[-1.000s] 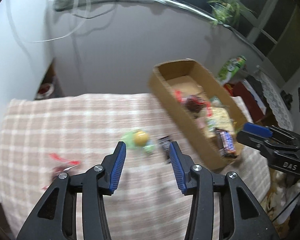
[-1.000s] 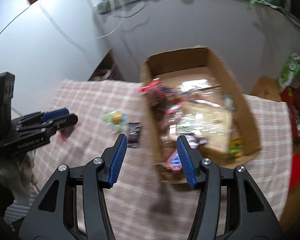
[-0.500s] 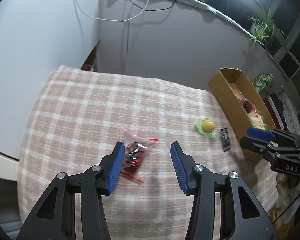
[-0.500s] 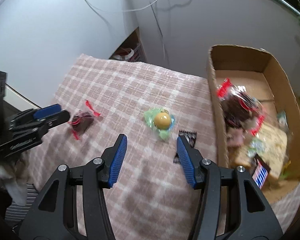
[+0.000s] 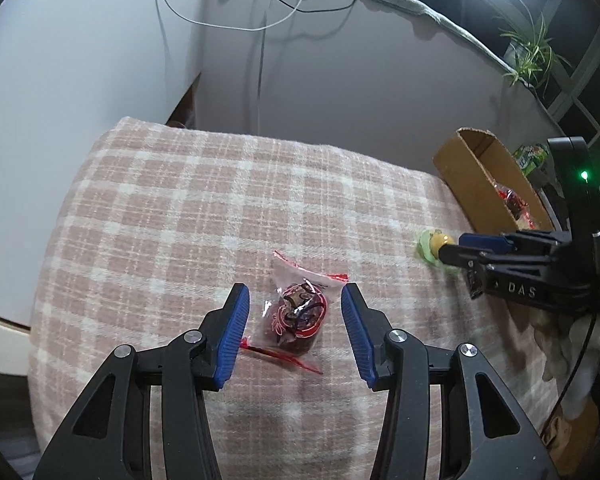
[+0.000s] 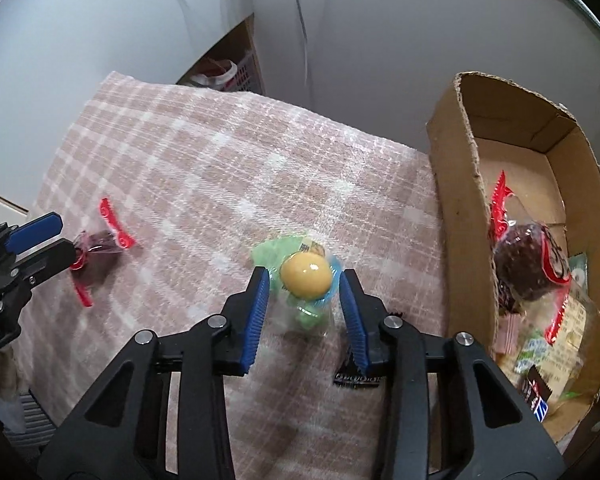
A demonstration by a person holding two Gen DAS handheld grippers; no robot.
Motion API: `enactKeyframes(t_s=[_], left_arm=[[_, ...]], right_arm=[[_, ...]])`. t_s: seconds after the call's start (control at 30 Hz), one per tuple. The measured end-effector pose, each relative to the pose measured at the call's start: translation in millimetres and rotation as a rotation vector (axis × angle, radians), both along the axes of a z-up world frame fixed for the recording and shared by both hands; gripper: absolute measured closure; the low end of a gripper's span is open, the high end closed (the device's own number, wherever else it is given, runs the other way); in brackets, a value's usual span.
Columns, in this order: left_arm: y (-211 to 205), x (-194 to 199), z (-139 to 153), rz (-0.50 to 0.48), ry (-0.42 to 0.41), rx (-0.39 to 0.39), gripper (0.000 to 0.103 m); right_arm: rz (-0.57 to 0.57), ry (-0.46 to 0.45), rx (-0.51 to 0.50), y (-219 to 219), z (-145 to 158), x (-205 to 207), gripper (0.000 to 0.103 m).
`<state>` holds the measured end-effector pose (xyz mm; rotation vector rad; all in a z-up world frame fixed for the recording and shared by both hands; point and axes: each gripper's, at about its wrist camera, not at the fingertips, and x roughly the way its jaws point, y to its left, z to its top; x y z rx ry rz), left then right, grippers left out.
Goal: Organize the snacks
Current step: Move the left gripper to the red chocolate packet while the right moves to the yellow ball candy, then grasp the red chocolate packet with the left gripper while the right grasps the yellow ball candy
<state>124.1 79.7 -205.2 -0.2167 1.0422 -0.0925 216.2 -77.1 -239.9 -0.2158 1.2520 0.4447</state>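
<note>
The red-wrapped snack [image 5: 296,316] lies on the checked cloth [image 5: 220,208], well left of the cardboard box [image 6: 464,216]. A second ago the left gripper [image 5: 295,316] pointed toward the box; now it has swung over and straddles this packet, jaws open, not yet touching. The right gripper [image 6: 303,294], also open, has likewise left the box and brackets the yellow candy [image 6: 306,274], just left of the box. Both look ready to pinch. The packet is clear, crinkled film with red crimped ends around a dark lump.
</note>
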Motion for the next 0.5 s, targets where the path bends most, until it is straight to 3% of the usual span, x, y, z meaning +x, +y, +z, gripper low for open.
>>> enactKeyframes(t_s=[0.13, 0.5], left_arm=[[1.2, 4.0, -7.3, -0.010, 0.009, -0.003, 0.056], [1.5, 11.3, -18.8, -0.028, 0.022, -0.017, 0.056]], right_arm=[[0.002, 0.013, -0.015, 2.7, -6.1, 3.0, 0.070], [0.012, 0.017, -0.014, 5.3, -9.7, 6.6, 0.073]])
